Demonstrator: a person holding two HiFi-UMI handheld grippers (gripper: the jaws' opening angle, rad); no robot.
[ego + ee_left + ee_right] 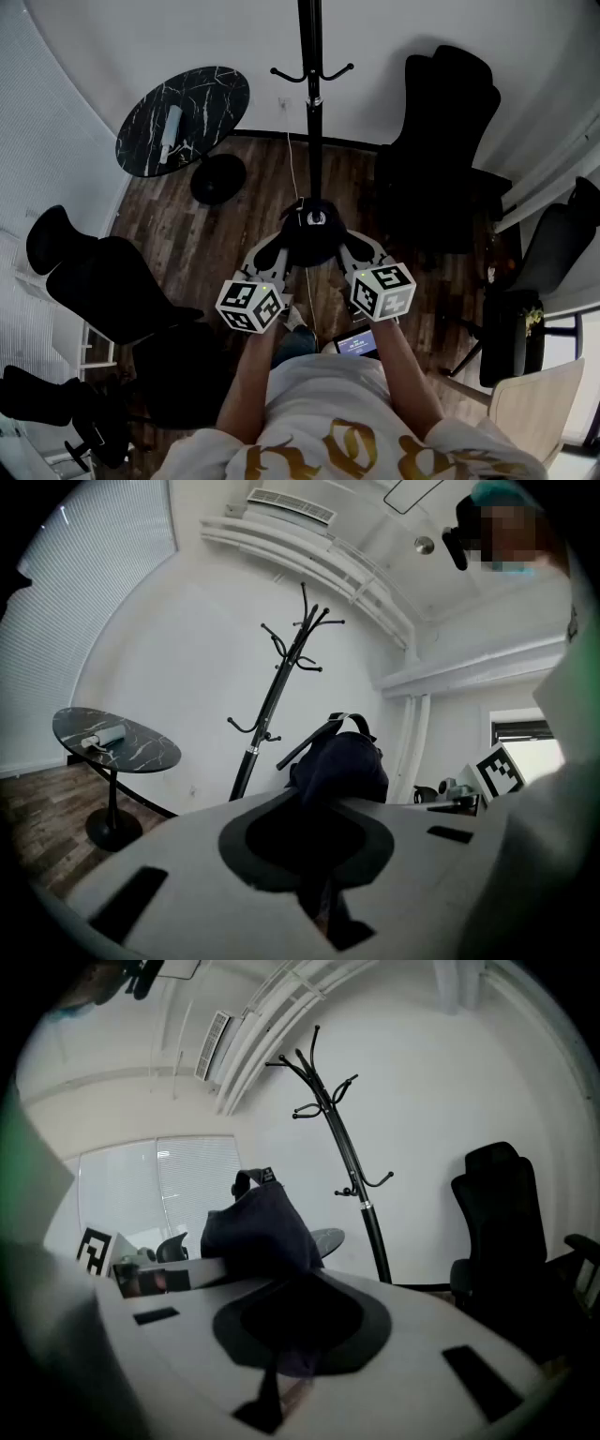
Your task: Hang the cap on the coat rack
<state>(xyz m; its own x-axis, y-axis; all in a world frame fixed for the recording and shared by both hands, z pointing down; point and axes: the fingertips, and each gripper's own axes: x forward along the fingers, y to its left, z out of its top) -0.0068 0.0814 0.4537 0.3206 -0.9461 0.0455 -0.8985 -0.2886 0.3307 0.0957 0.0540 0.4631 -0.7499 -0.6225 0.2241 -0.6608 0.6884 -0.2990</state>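
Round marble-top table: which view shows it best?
Head view: the whole round table seen from above. Left gripper view shows it side-on with its pedestal; right gripper view shows only an edge behind the cap.

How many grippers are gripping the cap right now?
2. The left gripper is shut on the left side of the cap, and the right gripper is shut on its right side. Both are held out toward the coat rack. Neither is hidden.
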